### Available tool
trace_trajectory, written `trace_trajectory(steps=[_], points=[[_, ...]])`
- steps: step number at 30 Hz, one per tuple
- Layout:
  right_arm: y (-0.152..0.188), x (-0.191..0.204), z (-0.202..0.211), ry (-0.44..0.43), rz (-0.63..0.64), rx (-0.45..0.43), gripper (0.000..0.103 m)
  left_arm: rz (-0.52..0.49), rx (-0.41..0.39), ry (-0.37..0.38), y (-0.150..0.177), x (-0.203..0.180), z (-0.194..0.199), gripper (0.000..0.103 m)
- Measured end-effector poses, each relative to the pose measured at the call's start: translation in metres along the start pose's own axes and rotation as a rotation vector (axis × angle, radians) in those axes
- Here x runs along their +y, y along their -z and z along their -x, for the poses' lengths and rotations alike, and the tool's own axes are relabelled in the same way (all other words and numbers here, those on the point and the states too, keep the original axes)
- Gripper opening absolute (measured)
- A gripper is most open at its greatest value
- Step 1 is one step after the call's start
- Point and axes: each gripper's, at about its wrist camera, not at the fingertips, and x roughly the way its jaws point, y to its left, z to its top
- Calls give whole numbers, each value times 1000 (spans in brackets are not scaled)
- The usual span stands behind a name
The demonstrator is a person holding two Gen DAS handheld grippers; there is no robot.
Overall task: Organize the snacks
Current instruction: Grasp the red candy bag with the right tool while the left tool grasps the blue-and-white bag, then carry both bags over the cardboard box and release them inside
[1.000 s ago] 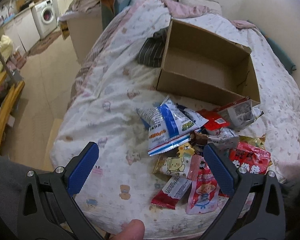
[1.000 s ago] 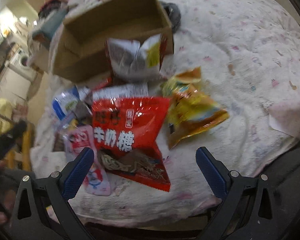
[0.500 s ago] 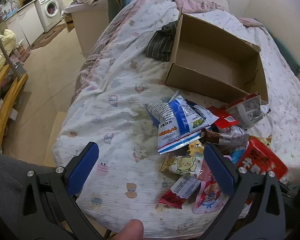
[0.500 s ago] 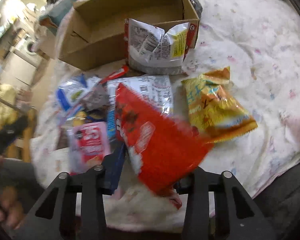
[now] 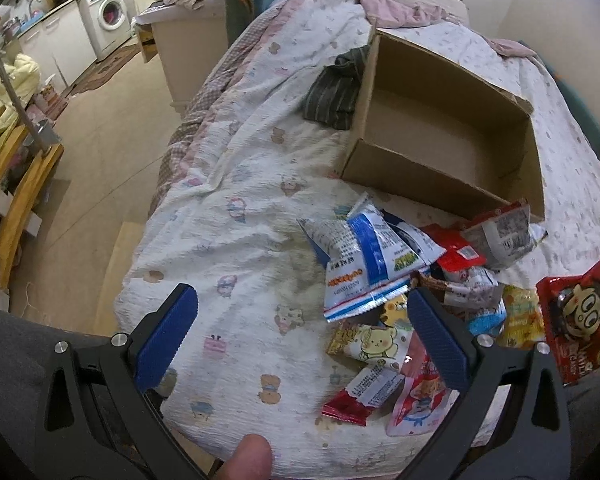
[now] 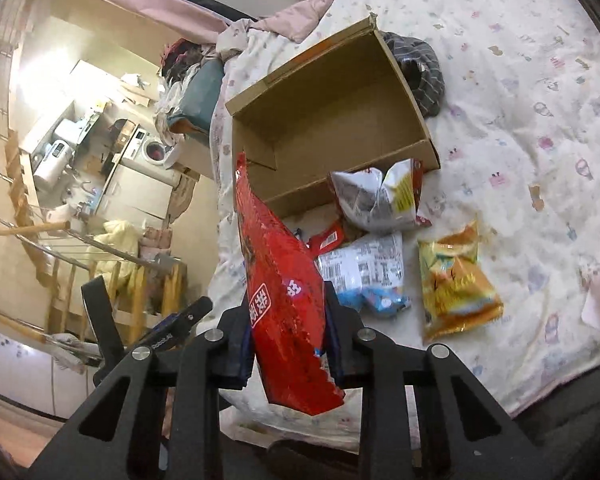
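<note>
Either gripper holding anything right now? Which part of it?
The right gripper pinches the red snack bag near its lower end, fingers closing on it, bag lifted off the bed. The left gripper is open and holds nothing.

Left wrist view looks steeply down past its own blue fingers (image 5: 168,338) at the near end of the bed (image 5: 236,248), the floor on the left. Right wrist view sits closer in and tips less steeply, a red bag (image 6: 284,300) blocking its middle. Both share the cardboard box (image 5: 432,178) (image 6: 288,92), the snack pile and, probably, the same washing machine (image 5: 108,16) far off.
</note>
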Motion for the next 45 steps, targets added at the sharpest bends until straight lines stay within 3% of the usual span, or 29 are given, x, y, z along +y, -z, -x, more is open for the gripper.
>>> trace_trajectory(steps=[4,11,17,22,33,36,39,45], points=[[-3,-6,-11,48,43,23,30,27,9,-21,-11,6,-2,103],[-5,-23,-15,22,38,-12,30,47,68,-40,-36,12,-20,103],[-9,-35,-17,17,15,-26,30,82,208,2,-55,-2,-61,103],[-11,-45,-17,20,-3,-31,30,108,266,13,-56,-25,-93,100],[-13,-49,-15,17,-19,-38,30,152,362,24,-53,-35,-130,55],[-13,-49,-14,9,-22,-42,30,143,351,25,-58,-32,-118,47],[-13,-48,-13,5,-24,-40,30,118,317,29,-61,-29,-101,44],[-25,-37,-5,-15,-11,-58,30,25,156,24,-76,-33,-42,43]])
